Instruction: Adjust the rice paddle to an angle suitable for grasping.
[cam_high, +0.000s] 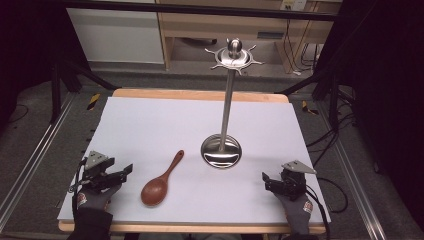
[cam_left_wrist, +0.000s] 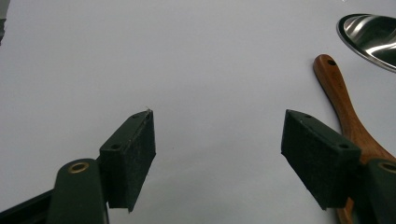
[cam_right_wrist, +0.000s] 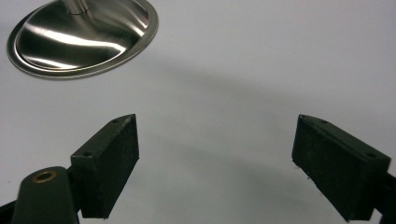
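**Desk:** What does the overhead frame give us?

**Photographer:** A wooden spoon (cam_high: 161, 181) lies flat on a white table sheet (cam_high: 150, 125), bowl toward the person, handle angled up and to the right toward the round base (cam_high: 221, 151) of a steel utensil stand (cam_high: 227, 100). The stand rises upright near the middle of the sheet, its crown of hooks (cam_high: 235, 56) bare.

**Desk:** And the hands?

**Photographer:** Both gloved, both at the near edge. The left gripper (cam_high: 126, 171) sits at the lower left corner of the sheet, near the spoon's bowl but apart from it. The right gripper (cam_high: 265, 179) rests at the lower right, well apart from the spoon, with the stand's base between the two sides.

**Desk:** Are they gripping anything?

**Photographer:** No. In the left gripper view the left gripper (cam_left_wrist: 217, 140) has its jaws spread wide over bare sheet, nothing between them; the spoon's handle (cam_left_wrist: 338, 95) runs just past the right-hand pad, and a sliver of the stand's base (cam_left_wrist: 369, 37) shows in the top corner. In the right gripper view the right gripper (cam_right_wrist: 215, 154) is likewise released, jaws wide over empty sheet, the stand's base (cam_right_wrist: 84, 37) ahead at upper left.
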